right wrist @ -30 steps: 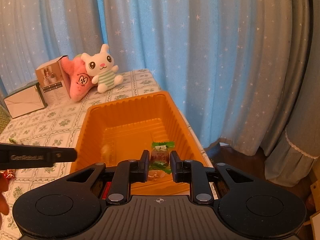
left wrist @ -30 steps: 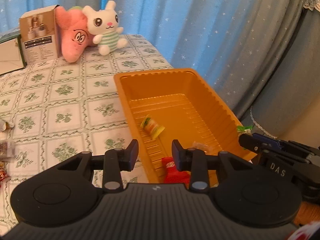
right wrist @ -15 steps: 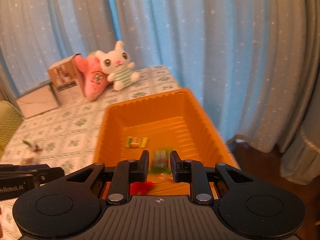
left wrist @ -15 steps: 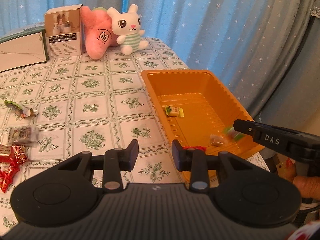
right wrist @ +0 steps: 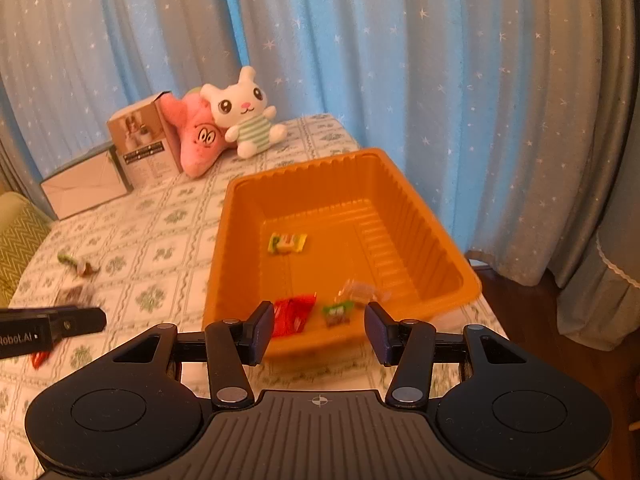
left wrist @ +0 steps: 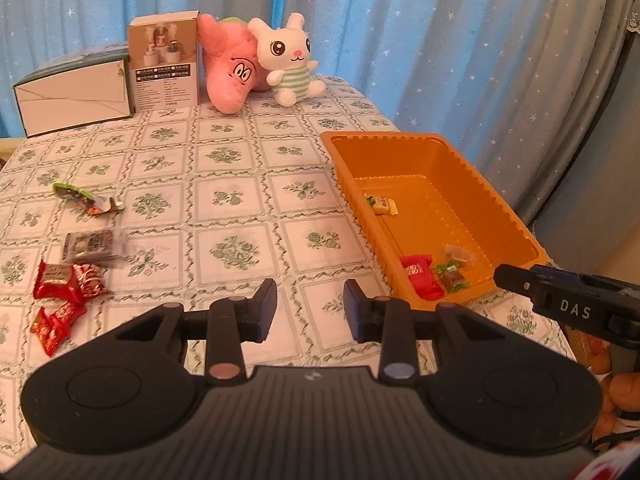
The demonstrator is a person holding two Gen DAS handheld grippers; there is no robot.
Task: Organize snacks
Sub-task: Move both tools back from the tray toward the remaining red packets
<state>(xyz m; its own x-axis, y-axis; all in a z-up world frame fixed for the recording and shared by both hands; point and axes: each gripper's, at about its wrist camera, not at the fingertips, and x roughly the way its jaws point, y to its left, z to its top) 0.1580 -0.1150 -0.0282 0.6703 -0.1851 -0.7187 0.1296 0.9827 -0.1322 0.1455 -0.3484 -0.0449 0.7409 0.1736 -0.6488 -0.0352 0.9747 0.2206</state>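
Observation:
An orange tray [left wrist: 496, 196] [right wrist: 248, 200] sits at the table's right edge. In it lie a yellow-green candy [left wrist: 382, 204] [right wrist: 287, 242], a red packet [left wrist: 420, 276] [right wrist: 292, 314], a green-wrapped candy [left wrist: 452, 276] [right wrist: 338, 312] and a clear-wrapped one [left wrist: 458, 254] [right wrist: 360, 290]. Loose snacks lie on the table at left: red packets [left wrist: 64, 284], a dark clear packet [left wrist: 90, 244] and a green wrapper [left wrist: 80, 196] [right wrist: 76, 263]. My left gripper [left wrist: 310, 306] is open and empty above the table. My right gripper [right wrist: 320, 332] is open and empty at the tray's near end.
A white bunny plush [left wrist: 290, 60] [right wrist: 246, 114], a pink plush [left wrist: 232, 72] and two boxes [left wrist: 164, 60] [left wrist: 76, 96] stand at the table's back. Blue starred curtains hang behind. The table edge runs just right of the tray.
My right gripper opened and the green candy dropped from it into the tray. Both grippers drew back from the tray; the left view swung toward the table's left side.

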